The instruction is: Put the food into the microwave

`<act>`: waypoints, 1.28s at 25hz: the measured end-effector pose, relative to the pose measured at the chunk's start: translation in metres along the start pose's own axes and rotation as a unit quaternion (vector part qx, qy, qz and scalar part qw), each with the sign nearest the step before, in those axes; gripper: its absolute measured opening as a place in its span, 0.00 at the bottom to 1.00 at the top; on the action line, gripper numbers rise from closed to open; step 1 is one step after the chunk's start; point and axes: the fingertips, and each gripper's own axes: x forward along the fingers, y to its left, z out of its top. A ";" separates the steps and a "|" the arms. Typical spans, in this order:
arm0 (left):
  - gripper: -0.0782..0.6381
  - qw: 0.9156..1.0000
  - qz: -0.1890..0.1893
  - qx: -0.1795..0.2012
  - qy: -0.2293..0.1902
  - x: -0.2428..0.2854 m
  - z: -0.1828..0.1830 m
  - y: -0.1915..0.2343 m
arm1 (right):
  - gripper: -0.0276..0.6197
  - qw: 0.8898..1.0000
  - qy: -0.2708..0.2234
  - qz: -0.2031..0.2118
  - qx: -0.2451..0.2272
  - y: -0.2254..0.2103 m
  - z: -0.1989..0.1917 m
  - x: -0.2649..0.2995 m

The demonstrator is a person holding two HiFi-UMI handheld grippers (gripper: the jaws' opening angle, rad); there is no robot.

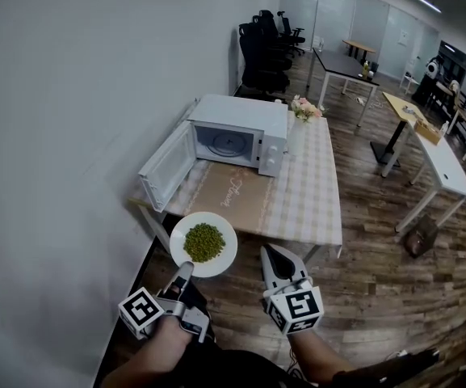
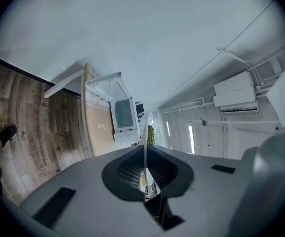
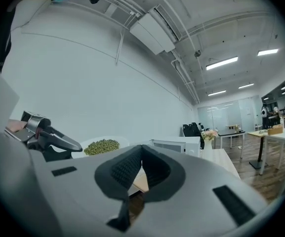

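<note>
While the left gripper (image 1: pixel 182 275) has its jaws clamped on the white plate (image 1: pixel 223 259) at its 6 o'clock rim, mid-air short of the counter (image 1: pixel 301 204) with the open microwave (image 1: pixel 245 115) at 12 o'clock, the right gripper (image 1: pixel 276 257) has its jaws closed and empty; the plate is likely stiff, slick and breakable and its loose peas (image 1: pixel 204 242) could roll, so keep it level.

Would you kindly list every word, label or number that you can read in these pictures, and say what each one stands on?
Nothing can be read for certain.
Table runner: one line of cursive script, too small and blurred to read.
Microwave: its control panel shows no legible marking.
Marker cubes: black-and-white square patterns only, no letters or numbers.
</note>
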 end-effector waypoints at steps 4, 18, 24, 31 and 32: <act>0.13 1.000 0.002 0.000 0.003 0.017 0.016 0.002 | 0.05 1.000 0.001 -0.007 0.002 -0.004 0.003 0.024; 0.13 0.999 -0.005 -0.020 0.031 0.080 0.066 0.011 | 0.05 0.999 0.028 -0.033 -0.010 -0.016 0.001 0.102; 0.13 0.999 -0.009 -0.022 0.046 0.111 0.093 0.021 | 0.05 0.998 0.038 -0.052 -0.013 -0.024 -0.002 0.139; 0.13 0.997 -0.012 -0.029 0.073 0.138 0.111 0.030 | 0.06 0.996 0.047 -0.068 -0.020 -0.026 -0.003 0.173; 0.13 0.997 -0.012 -0.027 0.077 0.141 0.114 0.031 | 0.05 0.996 0.047 -0.071 -0.019 -0.026 -0.003 0.177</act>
